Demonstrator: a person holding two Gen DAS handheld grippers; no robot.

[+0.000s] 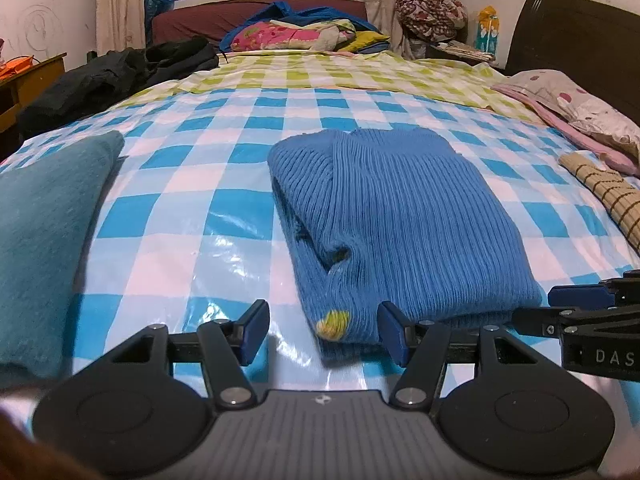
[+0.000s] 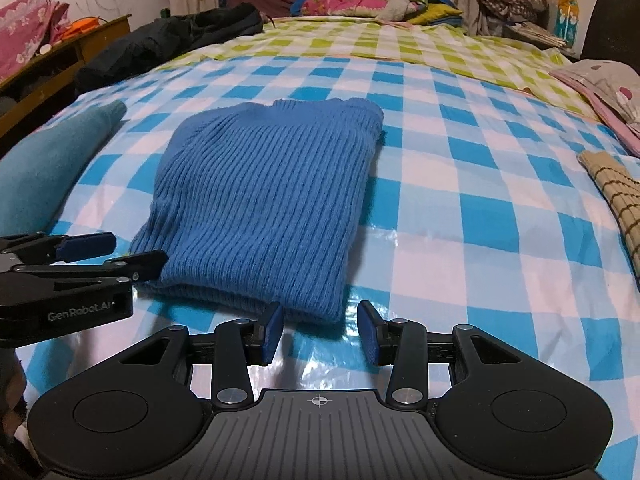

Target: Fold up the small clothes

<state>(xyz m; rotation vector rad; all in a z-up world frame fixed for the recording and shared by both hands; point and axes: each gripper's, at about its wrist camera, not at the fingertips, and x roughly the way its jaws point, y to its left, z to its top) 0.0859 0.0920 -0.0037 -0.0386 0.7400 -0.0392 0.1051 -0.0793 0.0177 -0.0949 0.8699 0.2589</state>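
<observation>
A blue ribbed knit sweater [image 1: 400, 216] lies folded into a narrow rectangle on the blue-and-white checked sheet [image 1: 180, 216]; it also shows in the right wrist view [image 2: 264, 196]. A sleeve cuff with a yellow patch [image 1: 334, 325] hangs at its near edge. My left gripper [image 1: 324, 330] is open, its jaws either side of that cuff, holding nothing. My right gripper [image 2: 320, 332] is open and empty just in front of the sweater's near right corner. Each gripper shows side-on in the other's view, the right [image 1: 576, 306] and the left [image 2: 100, 256].
A folded teal garment [image 1: 44, 220] lies to the left. A tan striped cloth [image 1: 608, 196] and a pink dotted pillow [image 1: 576, 108] lie to the right. A black jacket [image 1: 116, 72] and a pile of bedding [image 1: 296, 32] sit at the far end.
</observation>
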